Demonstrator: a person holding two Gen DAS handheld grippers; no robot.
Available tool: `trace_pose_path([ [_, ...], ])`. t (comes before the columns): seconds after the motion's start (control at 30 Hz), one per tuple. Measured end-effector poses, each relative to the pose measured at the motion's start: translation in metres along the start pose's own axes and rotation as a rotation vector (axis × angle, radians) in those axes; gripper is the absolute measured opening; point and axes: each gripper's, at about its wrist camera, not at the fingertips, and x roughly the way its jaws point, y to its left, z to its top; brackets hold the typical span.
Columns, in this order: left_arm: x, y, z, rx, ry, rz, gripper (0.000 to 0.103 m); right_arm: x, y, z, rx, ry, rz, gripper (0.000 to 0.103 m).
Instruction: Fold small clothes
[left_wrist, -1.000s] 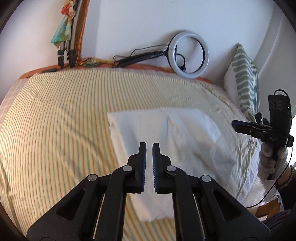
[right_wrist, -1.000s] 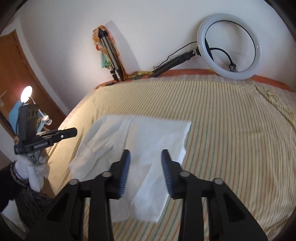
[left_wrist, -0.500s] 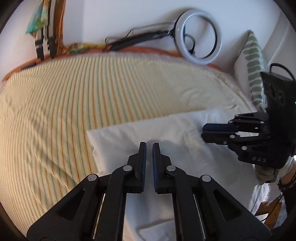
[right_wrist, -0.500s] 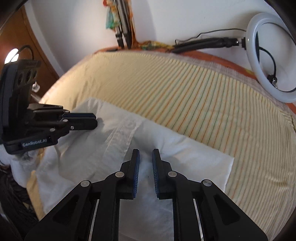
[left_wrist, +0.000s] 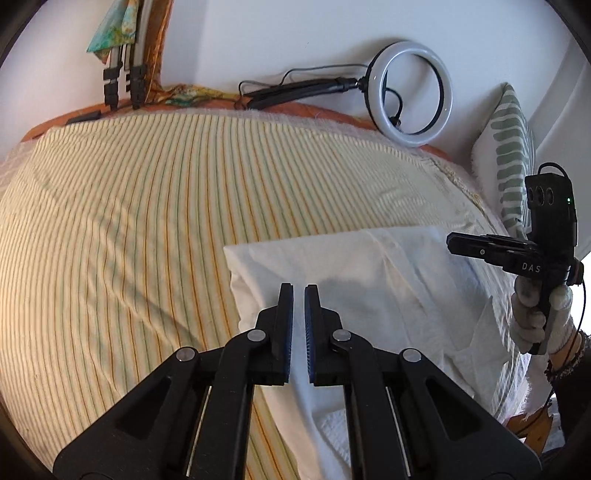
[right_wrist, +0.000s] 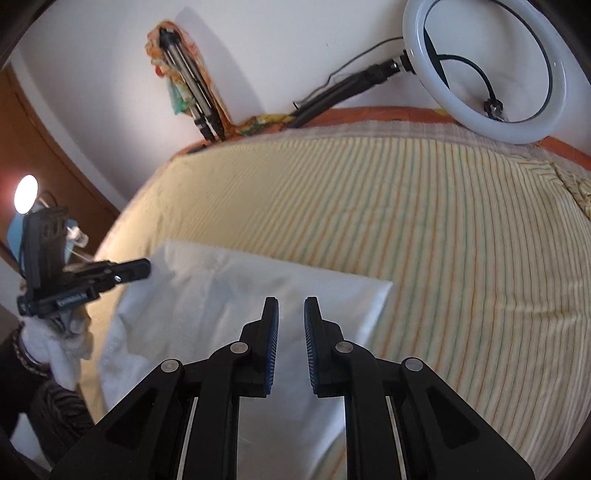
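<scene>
A white garment (left_wrist: 373, 280) lies flat and folded on the striped bedspread (left_wrist: 129, 229); it also shows in the right wrist view (right_wrist: 229, 291). My left gripper (left_wrist: 299, 291) hovers over the garment's left part, jaws nearly closed with a thin gap, holding nothing. It also shows in the right wrist view (right_wrist: 138, 267) at the garment's left edge. My right gripper (right_wrist: 291, 308) hovers over the garment's near right part, jaws slightly apart and empty. It also shows in the left wrist view (left_wrist: 465, 243) above the garment's right edge.
A ring light (left_wrist: 413, 98) on a black arm leans on the wall behind the bed. A striped pillow (left_wrist: 509, 162) stands at the right. Folded tripods with a colourful cloth (right_wrist: 184, 88) lean in the corner. A lamp (right_wrist: 26, 194) glows by the wooden door.
Both grippers have drawn back and apart from the middle of the garment. The right gripper's jaws have opened a little wider. The garment stays flat on the bed.
</scene>
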Motion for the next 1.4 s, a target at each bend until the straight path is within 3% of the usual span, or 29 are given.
trace_pose_path([
  [0.1,0.006,0.002,-0.008,0.024,0.025,0.024,0.004,0.013,0.000,-0.013,-0.056,0.049,-0.071,0.012],
  [0.2,0.007,0.001,-0.018,0.107,0.016,0.067,0.004,0.006,-0.004,-0.017,-0.042,0.042,-0.085,0.010],
  [0.27,0.003,0.003,-0.021,0.103,0.012,0.076,0.004,-0.006,-0.008,-0.021,-0.023,0.035,-0.099,0.010],
  [0.47,-0.026,0.024,-0.035,0.003,-0.014,0.102,0.004,-0.057,-0.002,-0.049,0.037,-0.030,-0.068,0.013],
  [0.53,-0.039,0.034,-0.040,-0.055,-0.031,0.093,0.004,-0.066,0.002,-0.056,0.046,-0.046,-0.094,0.013],
  [0.6,-0.052,0.042,-0.042,-0.135,-0.051,0.061,0.004,-0.072,0.004,-0.062,0.059,-0.067,-0.124,0.014],
  [0.67,-0.062,0.049,-0.046,-0.238,-0.061,-0.017,0.005,-0.077,0.001,-0.067,0.100,-0.093,-0.102,0.014],
  [0.7,-0.064,0.051,-0.046,-0.270,-0.060,-0.049,0.014,-0.077,-0.001,-0.068,0.117,-0.103,-0.092,0.015],
  [0.73,-0.065,0.051,-0.048,-0.300,-0.055,-0.078,0.023,-0.078,-0.003,-0.069,0.132,-0.110,-0.086,0.020],
  [0.77,-0.064,0.050,-0.049,-0.320,-0.047,-0.106,0.042,-0.079,-0.005,-0.069,0.142,-0.115,-0.088,0.030],
  [0.8,-0.062,0.050,-0.051,-0.334,-0.040,-0.126,0.046,-0.079,-0.007,-0.069,0.151,-0.119,-0.087,0.036],
  [0.87,-0.055,0.047,-0.052,-0.346,-0.014,-0.141,0.046,-0.079,-0.010,-0.068,0.169,-0.122,-0.065,0.064],
  [0.9,-0.052,0.046,-0.052,-0.350,-0.005,-0.149,0.046,-0.078,-0.012,-0.067,0.181,-0.117,-0.052,0.066],
  [0.97,-0.046,0.045,-0.051,-0.365,0.009,-0.159,0.046,-0.077,-0.017,-0.066,0.212,-0.097,-0.026,0.066],
  [1.07,-0.036,0.047,-0.050,-0.402,0.031,-0.178,0.046,-0.063,-0.029,-0.066,0.285,-0.044,0.090,0.065],
  [1.2,-0.022,0.048,-0.051,-0.427,0.062,-0.194,0.046,-0.046,-0.036,-0.070,0.332,-0.003,0.169,0.043],
  [1.37,-0.012,0.046,-0.051,-0.410,0.078,-0.205,0.045,-0.025,-0.045,-0.075,0.408,0.024,0.249,0.041],
  [1.4,-0.012,0.047,-0.051,-0.414,0.079,-0.209,0.041,-0.023,-0.045,-0.075,0.423,0.022,0.270,0.040],
])
